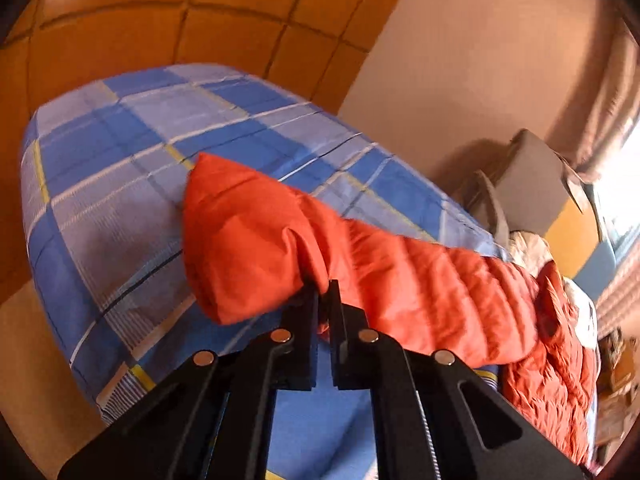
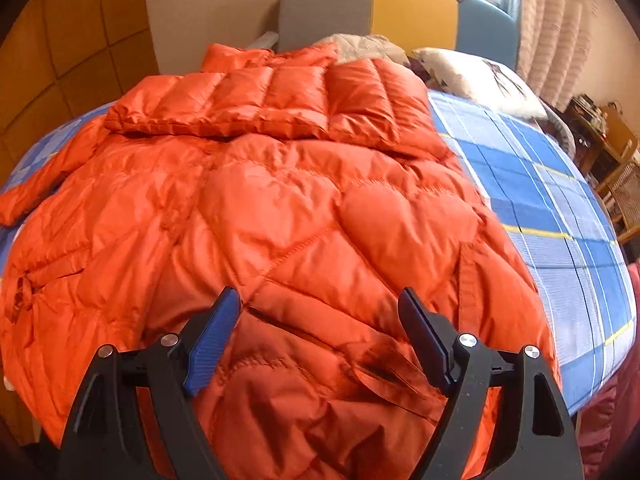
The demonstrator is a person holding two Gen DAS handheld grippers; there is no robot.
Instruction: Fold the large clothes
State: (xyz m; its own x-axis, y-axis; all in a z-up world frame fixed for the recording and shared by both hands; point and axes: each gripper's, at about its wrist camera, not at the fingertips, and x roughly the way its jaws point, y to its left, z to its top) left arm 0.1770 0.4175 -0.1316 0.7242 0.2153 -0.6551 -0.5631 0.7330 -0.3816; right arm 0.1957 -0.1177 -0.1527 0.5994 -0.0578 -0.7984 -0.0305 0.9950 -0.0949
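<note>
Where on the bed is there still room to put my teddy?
Bare checked sheet lies right of the orange jacket, below the pillow. More shows beyond the sleeve, toward the wooden wall. The middle is all jacket.

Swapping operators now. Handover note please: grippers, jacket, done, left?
Left gripper: shut on the sleeve of the orange quilted puffer jacket, lifted over the blue plaid bedsheet.
Right gripper: open, empty, above the jacket's body.
Done: one sleeve looks already folded across the upper part.
Left: bring the held sleeve in, then fold the body.
</note>
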